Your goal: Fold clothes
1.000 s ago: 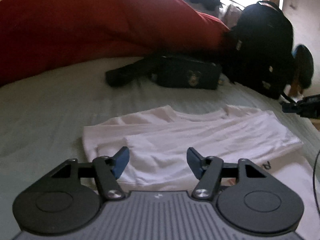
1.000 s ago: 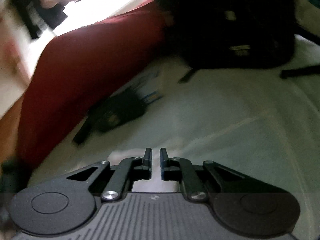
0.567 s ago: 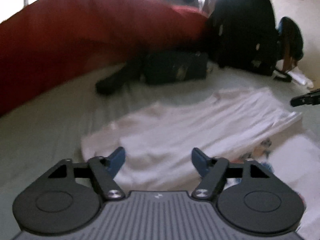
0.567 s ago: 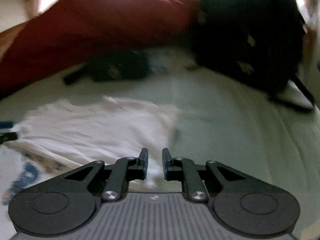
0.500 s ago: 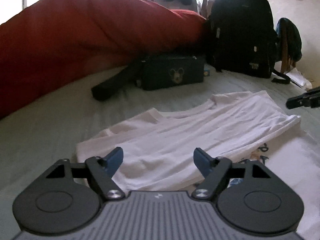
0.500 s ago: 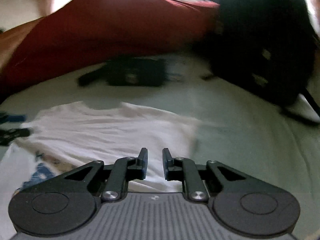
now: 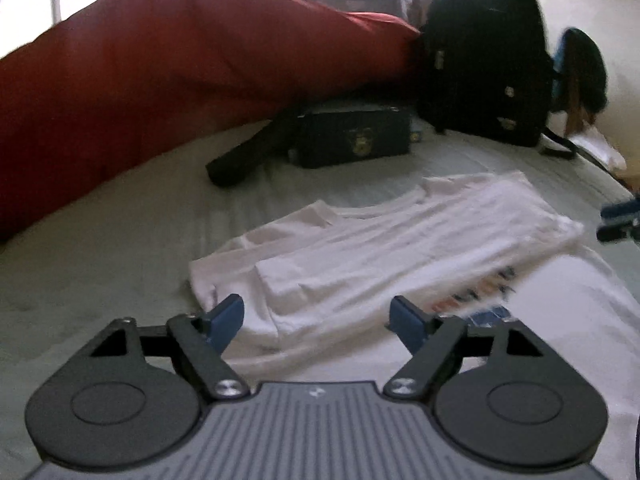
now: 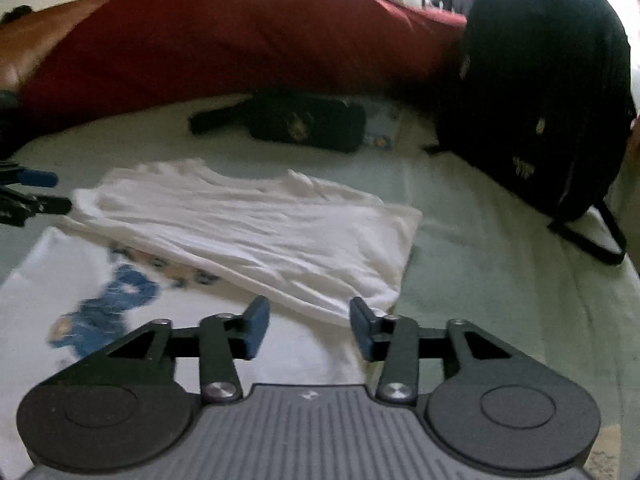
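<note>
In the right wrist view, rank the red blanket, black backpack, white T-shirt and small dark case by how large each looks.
1. red blanket, largest.
2. and 3. white T-shirt and black backpack: alike in apparent area, and the shirt lies nearer the camera, so not ranked.
4. small dark case, smallest.

White T-shirt (image 7: 384, 248) lies flat on the bed, top half folded over its print
</note>
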Available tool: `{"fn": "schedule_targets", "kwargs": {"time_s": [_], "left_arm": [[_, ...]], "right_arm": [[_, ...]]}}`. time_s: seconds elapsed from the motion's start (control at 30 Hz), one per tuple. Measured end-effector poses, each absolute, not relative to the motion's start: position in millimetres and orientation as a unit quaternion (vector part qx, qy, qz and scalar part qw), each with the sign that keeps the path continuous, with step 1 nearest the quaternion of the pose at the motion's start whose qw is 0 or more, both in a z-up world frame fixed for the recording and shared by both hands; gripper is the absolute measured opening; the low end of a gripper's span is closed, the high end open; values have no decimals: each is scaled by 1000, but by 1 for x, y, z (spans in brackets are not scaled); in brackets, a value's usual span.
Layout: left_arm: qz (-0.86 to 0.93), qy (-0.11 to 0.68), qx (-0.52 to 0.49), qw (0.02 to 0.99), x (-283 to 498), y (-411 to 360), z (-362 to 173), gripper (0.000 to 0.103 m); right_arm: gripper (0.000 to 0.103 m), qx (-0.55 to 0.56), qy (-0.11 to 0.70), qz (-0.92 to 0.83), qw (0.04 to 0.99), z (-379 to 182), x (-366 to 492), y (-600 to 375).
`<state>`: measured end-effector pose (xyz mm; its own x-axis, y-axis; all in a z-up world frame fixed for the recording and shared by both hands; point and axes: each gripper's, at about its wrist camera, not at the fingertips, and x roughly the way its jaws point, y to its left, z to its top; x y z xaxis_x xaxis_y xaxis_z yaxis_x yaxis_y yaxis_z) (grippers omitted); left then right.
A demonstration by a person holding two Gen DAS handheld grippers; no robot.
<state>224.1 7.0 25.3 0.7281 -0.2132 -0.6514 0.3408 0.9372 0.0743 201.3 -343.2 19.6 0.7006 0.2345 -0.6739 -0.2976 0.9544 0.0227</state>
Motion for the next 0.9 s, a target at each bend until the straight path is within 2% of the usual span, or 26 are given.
{"fn": "schedule_targets", "kwargs": {"time_s": [0.07, 0.13, 0.4, 0.53, 0.67, 0.9], "left_arm": [[-161, 342, 118, 918, 201, 2, 29, 86], [-179, 343, 139, 912, 173, -4, 25, 86], [-222, 343, 161, 899, 72, -12, -32, 86], [-201, 349, 129, 906, 39, 2, -48, 90], [-194, 358, 121, 905, 17, 13, -46, 91], [-204, 316, 145, 915, 7, -2, -24, 91]], "right_arm": [[73, -42, 353, 158, 921, 31, 182, -335], [74, -42, 350, 173, 920, 38, 163, -324], [74, -84, 393, 179, 898, -23, 99, -274], [89, -92, 387, 143, 906, -39, 69, -267], [96, -45, 388, 119, 913, -47, 50, -277], [102, -21, 387, 105, 916, -54, 35, -280]]}}
